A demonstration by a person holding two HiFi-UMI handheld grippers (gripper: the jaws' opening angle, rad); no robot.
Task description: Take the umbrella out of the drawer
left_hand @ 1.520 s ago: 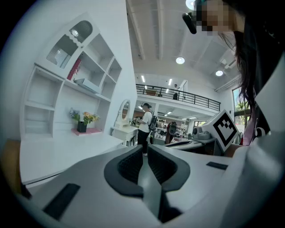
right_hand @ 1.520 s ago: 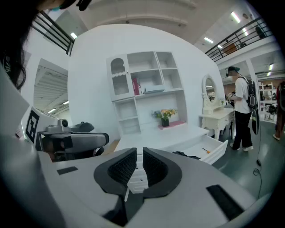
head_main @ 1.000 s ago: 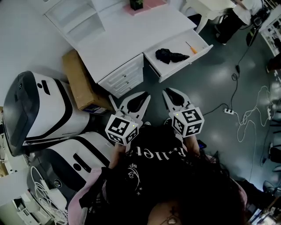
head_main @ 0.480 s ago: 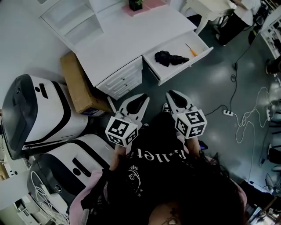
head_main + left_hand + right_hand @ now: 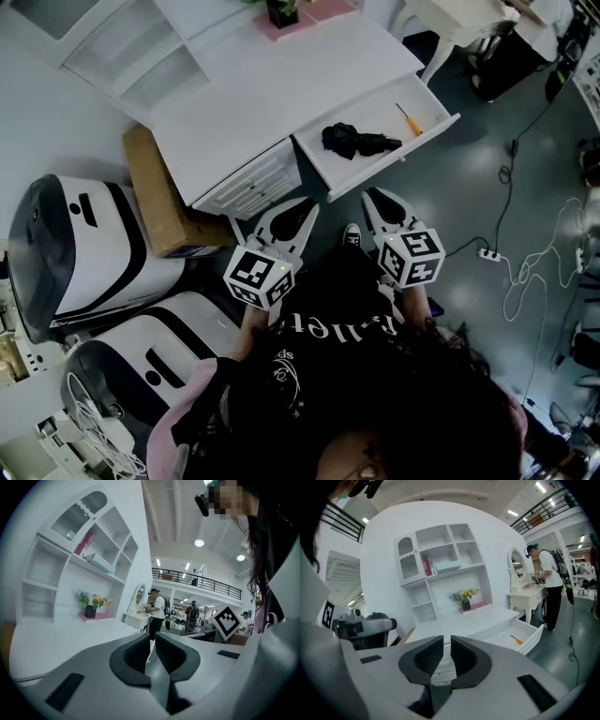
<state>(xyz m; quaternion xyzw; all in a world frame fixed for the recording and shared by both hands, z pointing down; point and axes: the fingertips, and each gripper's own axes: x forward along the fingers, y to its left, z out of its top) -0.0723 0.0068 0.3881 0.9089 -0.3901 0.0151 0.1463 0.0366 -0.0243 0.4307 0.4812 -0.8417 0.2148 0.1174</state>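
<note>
A black folded umbrella (image 5: 351, 141) lies in the open white drawer (image 5: 424, 129) of the desk, with an orange screwdriver (image 5: 406, 119) to its right. Both grippers hover over the floor short of the desk. In the head view my left gripper (image 5: 307, 205) is shut and empty, pointing at the desk's small drawer stack (image 5: 251, 183). My right gripper (image 5: 371, 196) is shut and empty too, just in front of the open drawer. The right gripper view shows the drawer (image 5: 527, 637) and screwdriver (image 5: 516, 640); its wall hides the umbrella.
A cardboard box (image 5: 157, 192) leans at the desk's left. Two white-and-black machines (image 5: 80, 246) stand at the left. A power strip (image 5: 488, 253) and cables lie on the floor at right. A flower pot (image 5: 280, 11) on a pink mat sits on the desktop.
Both grippers have moved forward toward the desk, and the open drawer now lies closer ahead of the right gripper. Both stay shut.
</note>
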